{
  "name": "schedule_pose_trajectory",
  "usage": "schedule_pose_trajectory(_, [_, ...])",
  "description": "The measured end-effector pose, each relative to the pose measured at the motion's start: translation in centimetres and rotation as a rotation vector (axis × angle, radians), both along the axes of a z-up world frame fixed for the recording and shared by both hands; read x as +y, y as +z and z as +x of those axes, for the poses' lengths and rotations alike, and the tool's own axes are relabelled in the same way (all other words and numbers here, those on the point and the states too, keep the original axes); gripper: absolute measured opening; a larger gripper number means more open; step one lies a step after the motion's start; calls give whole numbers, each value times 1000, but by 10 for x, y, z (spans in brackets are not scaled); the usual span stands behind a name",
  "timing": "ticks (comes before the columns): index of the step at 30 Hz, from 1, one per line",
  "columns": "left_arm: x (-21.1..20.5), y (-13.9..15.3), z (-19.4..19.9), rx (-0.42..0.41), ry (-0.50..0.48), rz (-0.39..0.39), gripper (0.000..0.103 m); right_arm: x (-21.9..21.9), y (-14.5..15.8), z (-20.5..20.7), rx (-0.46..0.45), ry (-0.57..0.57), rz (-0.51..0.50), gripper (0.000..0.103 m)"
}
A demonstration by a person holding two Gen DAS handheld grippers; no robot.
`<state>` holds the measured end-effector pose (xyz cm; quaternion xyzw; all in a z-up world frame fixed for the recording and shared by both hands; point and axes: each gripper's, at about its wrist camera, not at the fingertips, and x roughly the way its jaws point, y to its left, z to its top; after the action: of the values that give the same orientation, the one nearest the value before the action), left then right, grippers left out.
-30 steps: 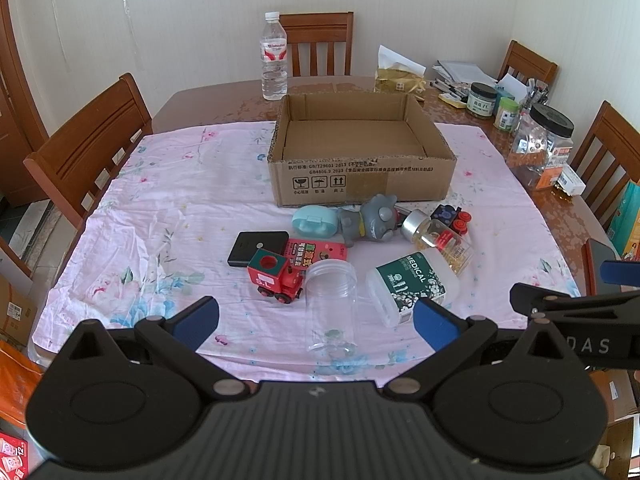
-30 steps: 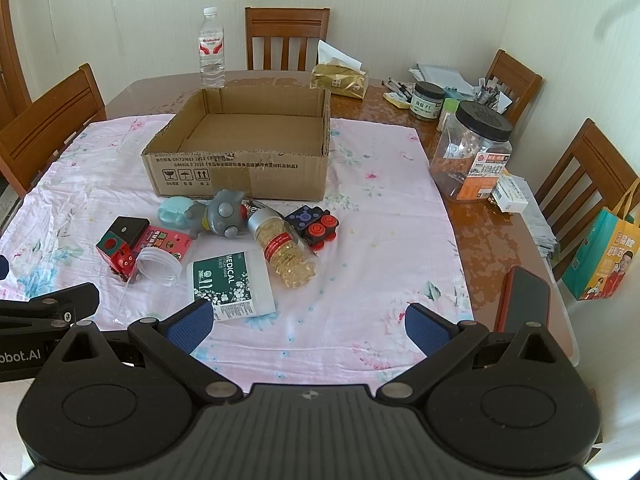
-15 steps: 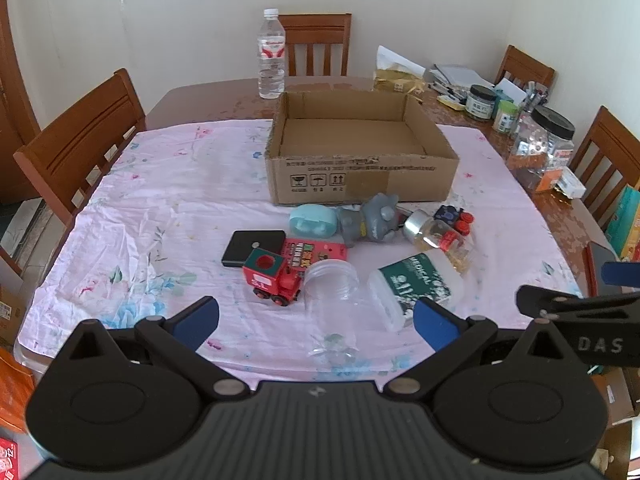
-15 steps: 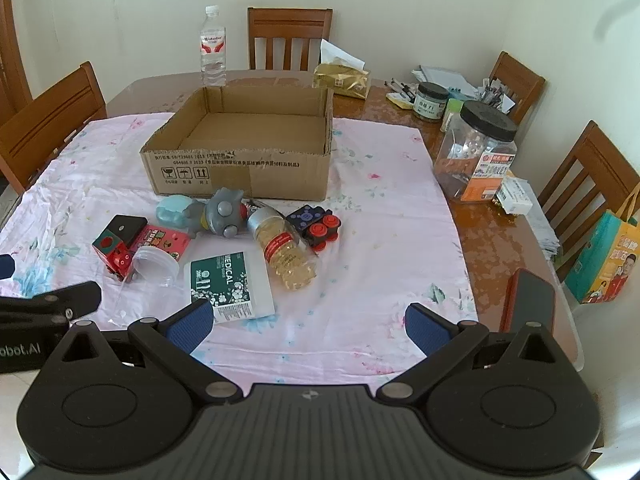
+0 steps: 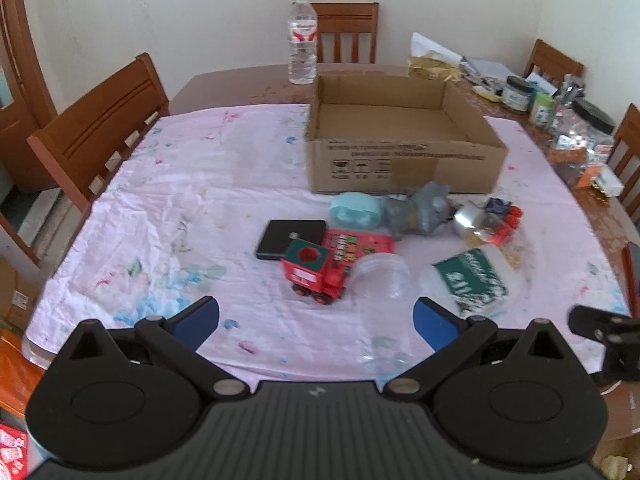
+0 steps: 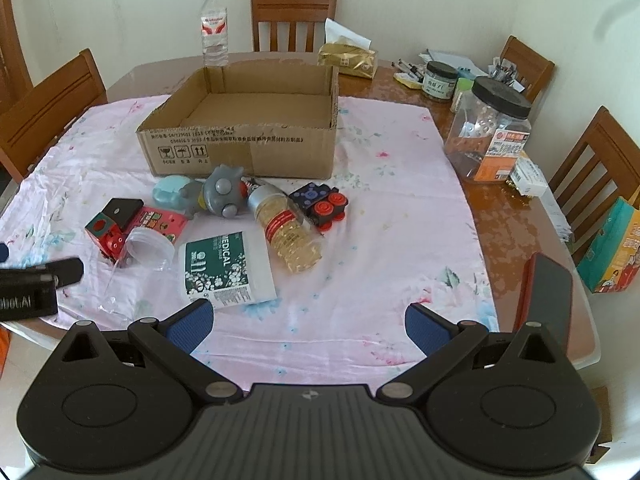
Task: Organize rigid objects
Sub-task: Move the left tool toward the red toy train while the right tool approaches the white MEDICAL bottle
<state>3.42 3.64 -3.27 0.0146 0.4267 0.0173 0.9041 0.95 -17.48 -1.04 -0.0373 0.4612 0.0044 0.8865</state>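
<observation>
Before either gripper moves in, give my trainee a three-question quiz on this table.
1. True or false: the cardboard box already holds some of the toys.
2. Which object lies nearest the left gripper?
A. the red toy truck
B. the water bottle
C. the black-lidded jar
3. Fill in: the bottle of yellow capsules lies on its ____ between the grey round toy and the blue-and-red toy.

Key: 1 false, the box is empty. 2 A. 3 side.
</observation>
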Motion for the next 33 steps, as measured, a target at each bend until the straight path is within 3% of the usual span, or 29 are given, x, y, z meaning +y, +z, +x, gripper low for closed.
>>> schedule_pose_trajectory(10, [39,-14,43,38,20,34,103,21,-8,11,17,2,16,103])
schedule_pose_trajectory(21, [58,-45,90,93,-83,-5,102,51,-12,18,43,-70,-18,103])
schedule_pose_trajectory(33, [73,-53,79,119,-140,-27,103,63,-19,20,56,-110,-14,103])
